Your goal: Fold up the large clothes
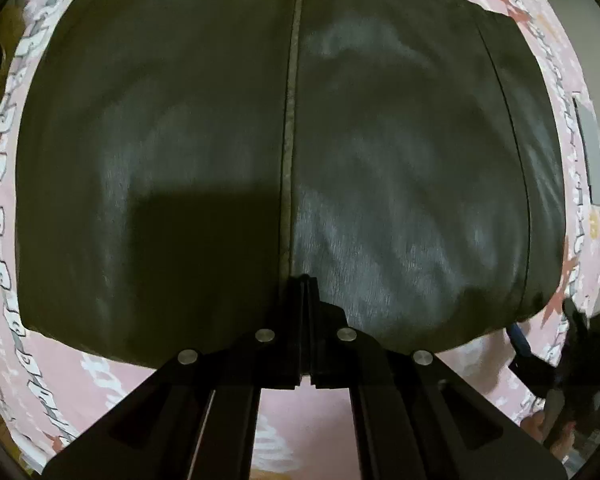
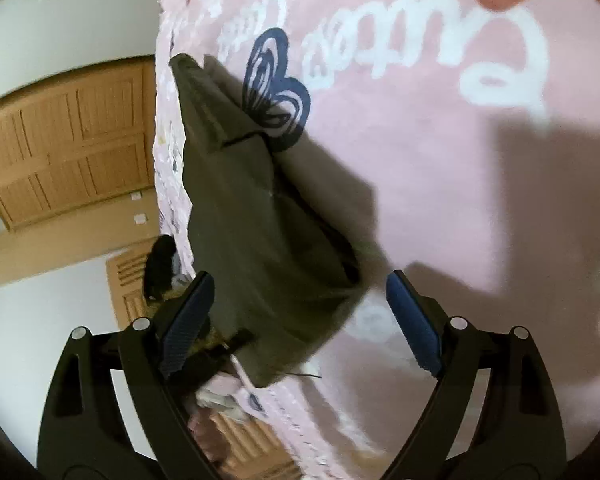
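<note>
One dark garment [image 1: 204, 140] on one pink sheet [image 1: 100, 364].

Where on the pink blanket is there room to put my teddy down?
The pink blanket is bare beside the dark garment, out past the butterfly print and the white writing. In the left view the garment fills the middle, leaving thin pink strips at its edges and by the left gripper.

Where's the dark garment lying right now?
In the left wrist view the dark garment lies spread on the pink blanket; in the right wrist view its corner sits between the open right gripper.
</note>
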{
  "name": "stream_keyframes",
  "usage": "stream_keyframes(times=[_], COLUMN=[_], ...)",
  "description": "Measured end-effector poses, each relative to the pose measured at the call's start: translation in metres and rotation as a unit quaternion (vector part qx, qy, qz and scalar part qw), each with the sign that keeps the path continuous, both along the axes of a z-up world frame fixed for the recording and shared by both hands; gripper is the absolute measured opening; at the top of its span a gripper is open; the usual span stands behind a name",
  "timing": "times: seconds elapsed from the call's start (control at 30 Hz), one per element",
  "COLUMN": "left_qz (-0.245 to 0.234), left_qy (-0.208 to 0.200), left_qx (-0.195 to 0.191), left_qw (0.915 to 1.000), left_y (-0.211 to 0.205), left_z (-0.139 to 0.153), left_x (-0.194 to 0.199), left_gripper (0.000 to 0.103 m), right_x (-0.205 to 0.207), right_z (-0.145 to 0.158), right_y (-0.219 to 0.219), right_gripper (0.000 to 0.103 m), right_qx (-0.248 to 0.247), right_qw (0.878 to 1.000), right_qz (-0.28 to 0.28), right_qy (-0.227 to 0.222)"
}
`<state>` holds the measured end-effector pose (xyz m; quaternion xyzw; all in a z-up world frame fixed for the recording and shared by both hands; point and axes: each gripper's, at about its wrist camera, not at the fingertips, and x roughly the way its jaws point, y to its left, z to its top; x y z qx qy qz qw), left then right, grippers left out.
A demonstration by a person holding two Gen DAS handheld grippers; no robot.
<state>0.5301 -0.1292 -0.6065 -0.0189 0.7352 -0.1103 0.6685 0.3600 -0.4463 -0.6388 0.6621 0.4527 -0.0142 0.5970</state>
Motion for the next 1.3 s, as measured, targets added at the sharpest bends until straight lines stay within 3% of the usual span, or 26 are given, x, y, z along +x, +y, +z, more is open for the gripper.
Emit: stream_keyframes(times=[0.17,0.33,0.37,0.4,0.43,0.6,0.7,0.83,0.9,1.03,1.13,1.3], left_qz=[0.011,0.035,0.046,0.057,0.064,0.068,0.072,0.104,0.134,0.148,0.138,0.087], left_qy=[0.006,-0.001,0.001,0.004,0.005,0.000,-0.004,0.003,0.030,0.067,0.070,0.011], left_qx=[-0.017,-0.050,-0.065,-0.075,-0.078,-0.071,-0.070,-0.078,-0.089,-0.093,-0.088,-0.106], left_qw=[0.9998,0.9981,0.9968,0.9956,0.9949,0.9951,0.9950,0.9915,0.9865,0.9824,0.9840,0.9905], left_y=[0.008,0.013,0.013,0.013,0.014,0.016,0.024,0.022,0.031,0.030,0.027,0.016], left_z=[0.000,0.007,0.008,0.009,0.009,0.010,0.011,-0.005,-0.028,-0.071,-0.064,-0.021], left_x=[0.000,0.018,0.025,0.034,0.039,0.059,0.064,0.087,0.098,0.106,0.112,0.130], left_gripper=[0.002,0.002,0.002,0.002,0.002,0.002,0.002,0.002,0.002,0.002,0.001,0.001], right_x=[0.011,0.027,0.031,0.035,0.037,0.044,0.051,0.076,0.086,0.106,0.116,0.123], right_z=[-0.024,-0.026,-0.025,-0.025,-0.024,-0.023,-0.009,0.041,0.055,0.071,0.082,0.087], right_y=[0.005,0.014,0.016,0.016,0.015,0.012,0.012,0.028,0.036,0.049,0.054,0.059], right_gripper=[0.086,0.086,0.083,0.070,0.067,0.031,0.022,0.018,0.017,0.016,0.016,0.016], right_qx=[0.011,-0.023,-0.030,-0.034,-0.038,-0.046,-0.045,-0.079,-0.085,-0.104,-0.129,-0.132], right_qw=[1.000,1.000,1.000,0.999,0.999,0.999,0.998,0.991,0.989,0.982,0.976,0.975], right_qz=[-0.006,-0.003,0.000,0.002,0.005,0.028,0.037,0.083,0.094,0.125,0.144,0.146], right_qy=[0.017,0.007,0.005,0.005,0.006,0.000,-0.012,-0.073,-0.080,-0.091,-0.098,-0.105])
